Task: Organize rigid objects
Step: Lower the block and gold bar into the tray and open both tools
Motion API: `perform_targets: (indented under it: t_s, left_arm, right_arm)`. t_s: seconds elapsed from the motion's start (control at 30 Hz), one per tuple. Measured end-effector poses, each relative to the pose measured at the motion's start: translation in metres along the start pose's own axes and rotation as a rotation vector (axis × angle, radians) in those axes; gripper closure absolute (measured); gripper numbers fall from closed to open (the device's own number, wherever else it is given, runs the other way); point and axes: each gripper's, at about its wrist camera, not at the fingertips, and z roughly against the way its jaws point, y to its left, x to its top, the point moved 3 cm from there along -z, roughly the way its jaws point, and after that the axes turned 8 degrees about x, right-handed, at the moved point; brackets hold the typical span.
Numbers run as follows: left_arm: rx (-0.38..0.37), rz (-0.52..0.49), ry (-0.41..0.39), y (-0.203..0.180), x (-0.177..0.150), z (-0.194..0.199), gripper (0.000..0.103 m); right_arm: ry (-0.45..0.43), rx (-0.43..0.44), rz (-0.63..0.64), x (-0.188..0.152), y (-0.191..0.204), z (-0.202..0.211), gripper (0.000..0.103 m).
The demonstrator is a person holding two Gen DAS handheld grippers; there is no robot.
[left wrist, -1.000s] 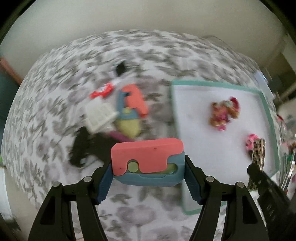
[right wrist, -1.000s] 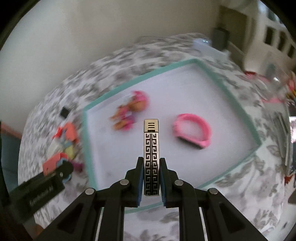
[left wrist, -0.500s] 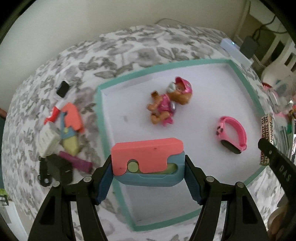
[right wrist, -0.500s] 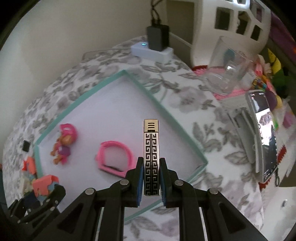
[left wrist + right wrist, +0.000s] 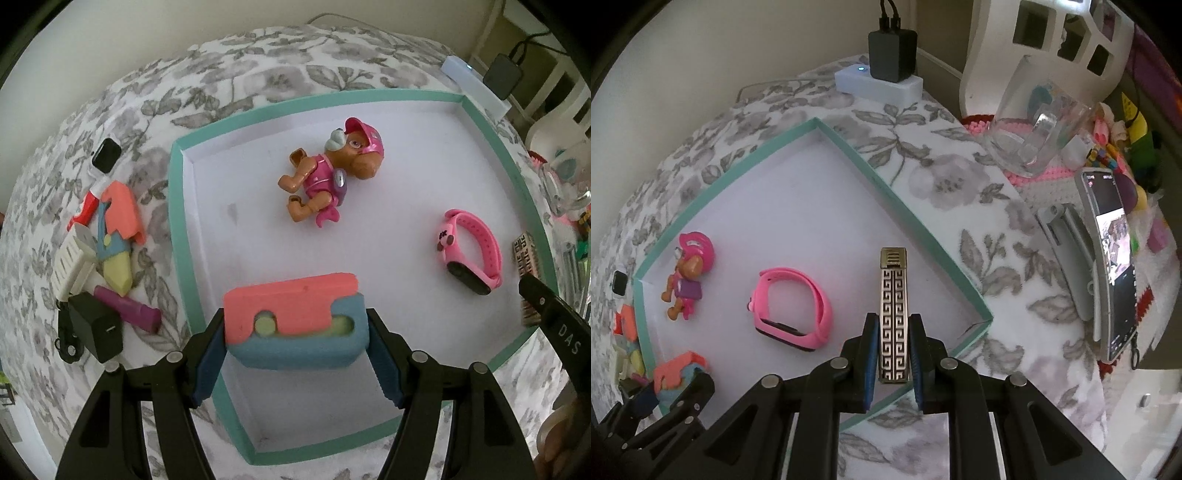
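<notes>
My left gripper (image 5: pixel 295 332) is shut on a coral and blue block toy (image 5: pixel 295 317), held above the near left part of the teal-rimmed white tray (image 5: pixel 177 229). My right gripper (image 5: pixel 893 343) is shut on a slim gold lighter with a black key pattern (image 5: pixel 893 314), held over the tray's right corner (image 5: pixel 982 317). A toy pup figure (image 5: pixel 328 173) and a pink wristband (image 5: pixel 472 251) lie in the tray. The lighter also shows in the left wrist view (image 5: pixel 526 254).
Left of the tray lie a second coral and blue toy (image 5: pixel 118 218), a white piece (image 5: pixel 72 262), a purple tube (image 5: pixel 129 308), a black charger (image 5: pixel 96 326) and a small watch (image 5: pixel 106 154). Right of the tray are a glass (image 5: pixel 1038 129), a phone (image 5: pixel 1108 258) and a power strip (image 5: pixel 879 83).
Both grippers have moved right over the tray with their objects still held. The left view now looks down into the tray; the right view has swung toward the tray's right corner.
</notes>
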Motion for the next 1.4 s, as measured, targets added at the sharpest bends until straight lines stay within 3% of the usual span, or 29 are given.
perform_targets:
  t_s: [0.3,0.37,0.4,0.43,0.47,0.7,0.97,1.13,1.23,1.4]
  left_arm:
    - [-0.063,0.062,-0.016,0.016,0.007,0.017,0.03]
    - [-0.074,0.089,-0.022,0.024,0.009,0.022,0.029]
    - [-0.077,0.104,-0.026,0.029,0.009,0.022,0.028]
    - [-0.076,0.121,-0.031,0.035,0.01,0.024,0.015]
    - [-0.075,0.135,-0.036,0.039,0.011,0.026,0.01]
    - [-0.027,0.212,-0.074,0.078,0.013,0.03,0.009]
    - [-0.003,0.274,-0.076,0.114,0.008,0.029,0.008]
    - [0.013,0.321,-0.087,0.143,0.004,0.027,0.0]
    - [0.004,0.373,-0.087,0.165,0.0,0.023,0.0]
    - [0.021,0.423,-0.102,0.2,-0.009,0.022,0.0]
  right_arm:
    - [-0.045,0.003,0.052,0.007,0.013,0.02,0.081]
    - [-0.067,0.005,0.068,0.009,0.017,0.028,0.059]
    - [-0.077,0.005,0.074,0.01,0.018,0.03,0.053]
    - [-0.089,0.008,0.08,0.011,0.021,0.034,0.047]
    - [-0.095,0.01,0.085,0.011,0.023,0.036,0.046]
    - [-0.109,0.029,0.131,0.009,0.037,0.041,0.035]
    - [-0.116,0.058,0.186,0.001,0.063,0.041,0.014]
    - [-0.115,0.082,0.225,-0.005,0.082,0.04,0.011]
    - [-0.122,0.083,0.263,-0.009,0.095,0.039,0.0]
    - [-0.121,0.117,0.308,-0.016,0.122,0.039,0.0]
